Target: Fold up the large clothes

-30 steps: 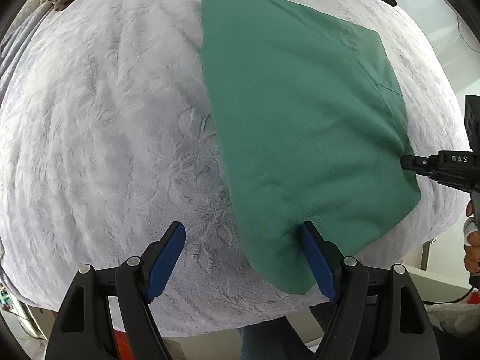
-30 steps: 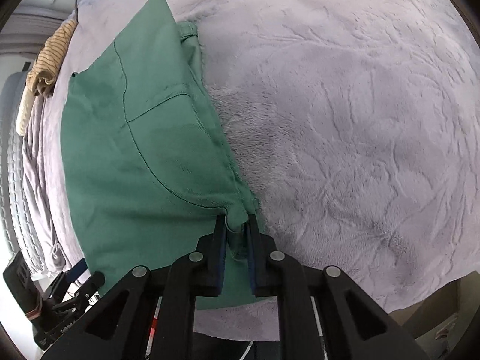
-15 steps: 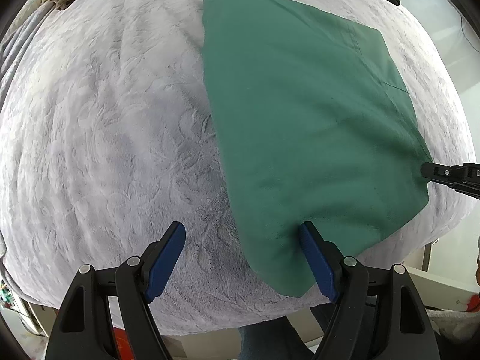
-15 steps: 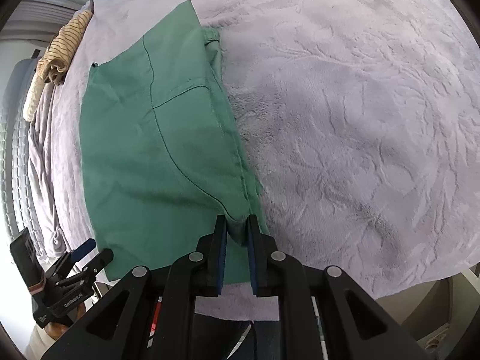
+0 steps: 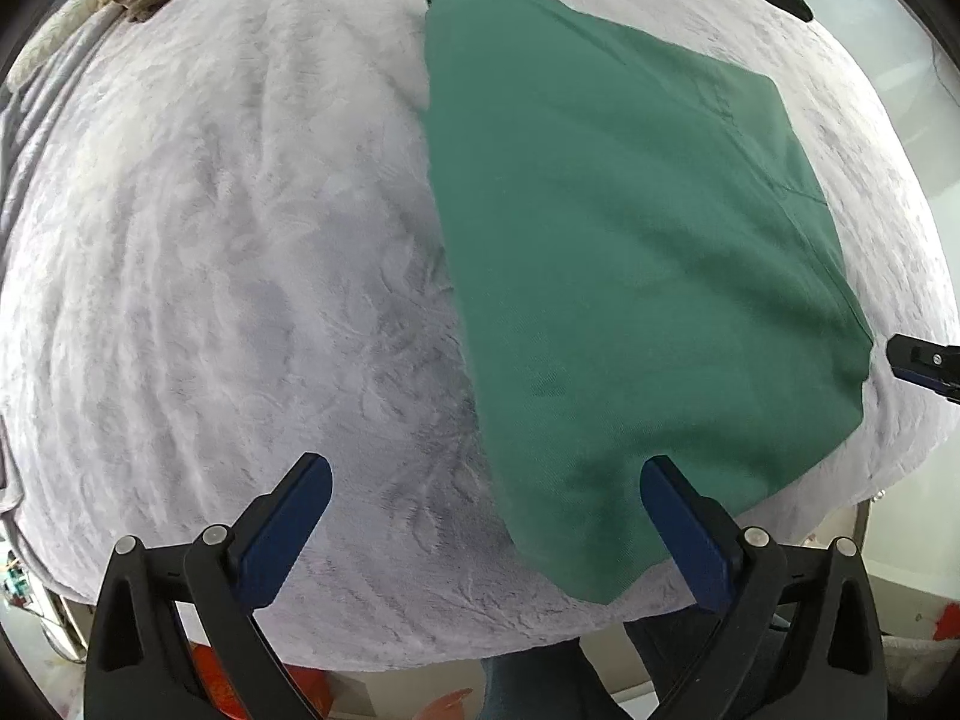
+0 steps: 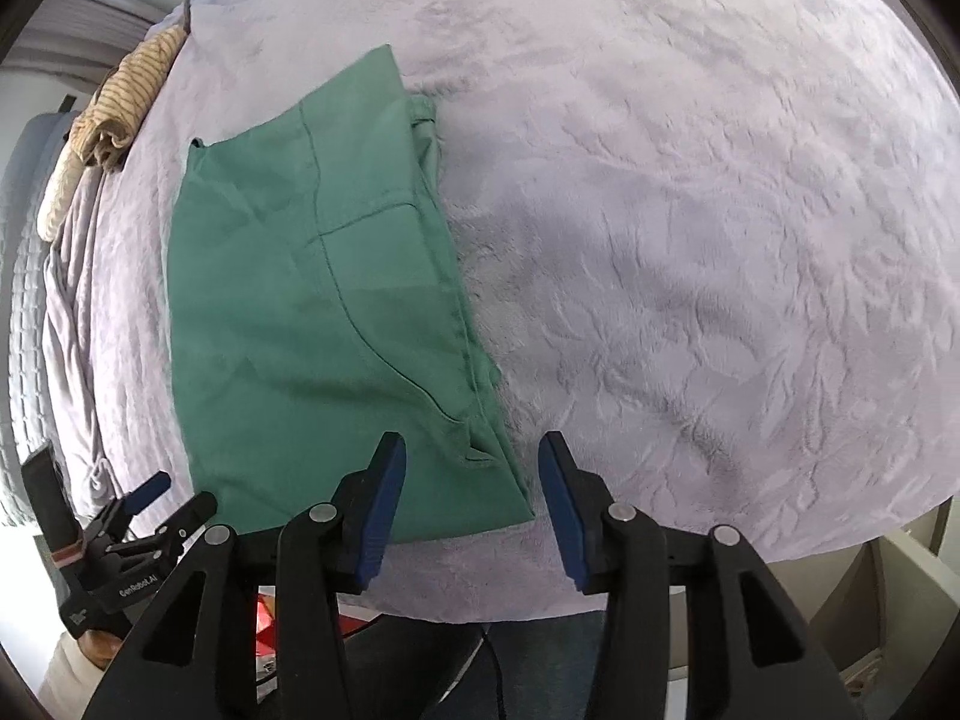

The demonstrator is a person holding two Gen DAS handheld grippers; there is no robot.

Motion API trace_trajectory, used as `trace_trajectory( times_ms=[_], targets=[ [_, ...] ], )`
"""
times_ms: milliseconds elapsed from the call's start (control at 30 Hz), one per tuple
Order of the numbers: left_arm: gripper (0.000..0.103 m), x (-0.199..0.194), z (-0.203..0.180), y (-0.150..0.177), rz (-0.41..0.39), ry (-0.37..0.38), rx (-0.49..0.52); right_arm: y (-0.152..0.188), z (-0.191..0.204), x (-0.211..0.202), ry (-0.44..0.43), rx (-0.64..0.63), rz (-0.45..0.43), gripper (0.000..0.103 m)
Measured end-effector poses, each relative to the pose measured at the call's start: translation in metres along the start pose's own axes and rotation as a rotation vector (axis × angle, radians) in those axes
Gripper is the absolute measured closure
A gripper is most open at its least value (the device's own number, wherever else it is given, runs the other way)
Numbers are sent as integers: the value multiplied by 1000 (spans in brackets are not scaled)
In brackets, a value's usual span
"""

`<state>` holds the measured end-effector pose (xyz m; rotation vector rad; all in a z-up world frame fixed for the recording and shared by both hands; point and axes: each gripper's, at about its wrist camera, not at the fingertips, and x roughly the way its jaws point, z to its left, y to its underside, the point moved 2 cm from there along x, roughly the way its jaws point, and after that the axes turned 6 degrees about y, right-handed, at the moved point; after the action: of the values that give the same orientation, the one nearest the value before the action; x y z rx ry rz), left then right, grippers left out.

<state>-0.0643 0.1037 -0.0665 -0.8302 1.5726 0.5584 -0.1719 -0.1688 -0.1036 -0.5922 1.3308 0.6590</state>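
Both sets of jaws have just been opening: my right gripper [image 6: 471, 483], which pinched the hem a second ago, now stands apart above the green garment's [image 6: 312, 324] near corner, pressing nothing. My left gripper [image 5: 486, 516] gapes wide over its lower edge. Folded flat left of centre on the lilac blanket [image 6: 690, 240], it looks soft, light, limp; I'd pinch corners or the seamed edge
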Motion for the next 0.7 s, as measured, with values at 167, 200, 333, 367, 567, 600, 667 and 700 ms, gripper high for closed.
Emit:
trace_trajectory(
  times_ms=[167, 200, 333, 367, 567, 600, 667, 700],
  targets=[
    [0, -30, 0, -17, -68, 22, -29, -10, 26, -18, 42, -78, -62, 21],
    [0, -34, -1, -21, -74, 12, -32, -12, 32, -22, 49, -93, -76, 21],
    [0, -51, -8, -33, -107, -29, -49, -17, 52, -38, 82, -140, -125, 18],
    [0, -55, -11, -34, -120, -30, -54, -18, 56, -42, 91, -146, -140, 16],
    [0, -67, -16, -40, -144, -72, -72, -23, 67, -56, 121, -154, -180, 0],
    [0, -67, -16, -40, -145, -78, -75, -23, 68, -57, 127, -152, -183, 0],
    [0, -68, -15, -40, -149, -91, -82, -23, 68, -57, 135, -147, -181, 0],
    [0, -69, -16, -39, -148, -99, -86, -23, 68, -57, 135, -147, -175, 0]
  ],
)
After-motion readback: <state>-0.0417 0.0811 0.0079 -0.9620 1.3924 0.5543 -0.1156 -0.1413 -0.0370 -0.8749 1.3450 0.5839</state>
